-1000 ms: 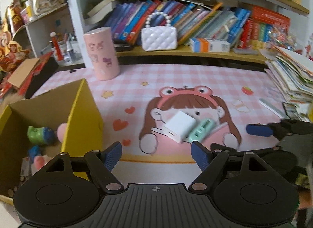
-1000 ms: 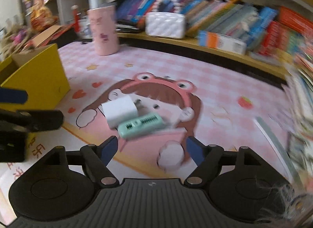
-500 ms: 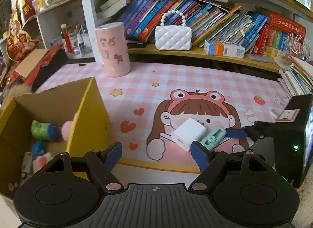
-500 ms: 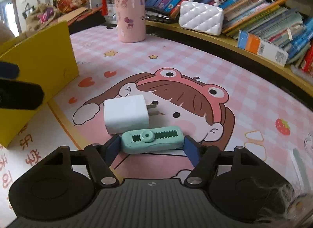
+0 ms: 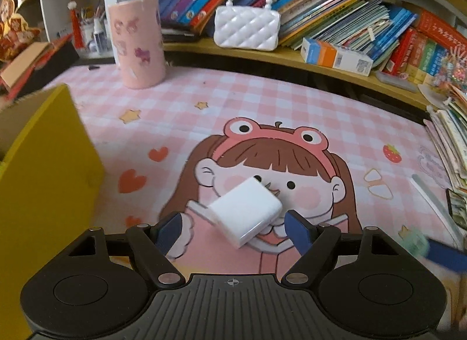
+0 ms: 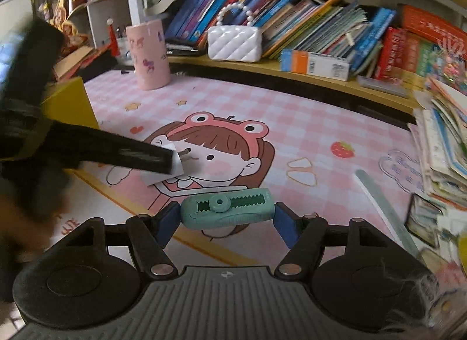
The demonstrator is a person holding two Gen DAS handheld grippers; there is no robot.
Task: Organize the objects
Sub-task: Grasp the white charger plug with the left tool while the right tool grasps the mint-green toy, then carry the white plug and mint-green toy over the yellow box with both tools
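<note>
At far left of the left wrist view, yellow box (image 5: pixel 49 170). At lower centre, left gripper (image 5: pixel 233 230) spread wide around white charger (image 5: pixel 246 211), pads not touching. In the right wrist view, lower centre, right gripper (image 6: pixel 227 220) clamped on green eraser (image 6: pixel 227 208), lifted above pink mat (image 6: pixel 292 123).
</note>
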